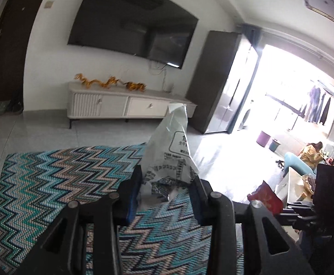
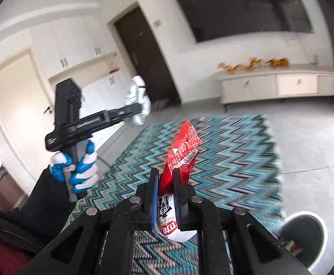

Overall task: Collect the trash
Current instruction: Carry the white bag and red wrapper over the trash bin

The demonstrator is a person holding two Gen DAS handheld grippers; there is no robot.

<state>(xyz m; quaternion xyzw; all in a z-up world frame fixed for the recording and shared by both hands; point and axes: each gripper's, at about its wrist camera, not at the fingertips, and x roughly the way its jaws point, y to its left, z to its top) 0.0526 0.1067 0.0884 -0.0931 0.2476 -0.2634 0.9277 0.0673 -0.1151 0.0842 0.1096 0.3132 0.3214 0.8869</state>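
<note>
Above the zigzag rug [image 1: 59, 178], the left gripper [image 1: 167, 197] pinched a crumpled clear bag [image 1: 171, 151]; the right gripper [image 2: 166, 197] clamped a red wrapper [image 2: 180, 151]. Either piece (flimsy, edge-held) risked slipping free before reaching the bin [image 2: 304, 240] beside the rug.

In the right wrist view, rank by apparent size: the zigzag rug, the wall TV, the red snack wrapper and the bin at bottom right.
1. zigzag rug, largest by far.
2. wall TV, partly cropped.
3 and 4. red snack wrapper and bin look about alike; the wrapper is close to the camera and the bin is cut off, so I won't rank them.
</note>
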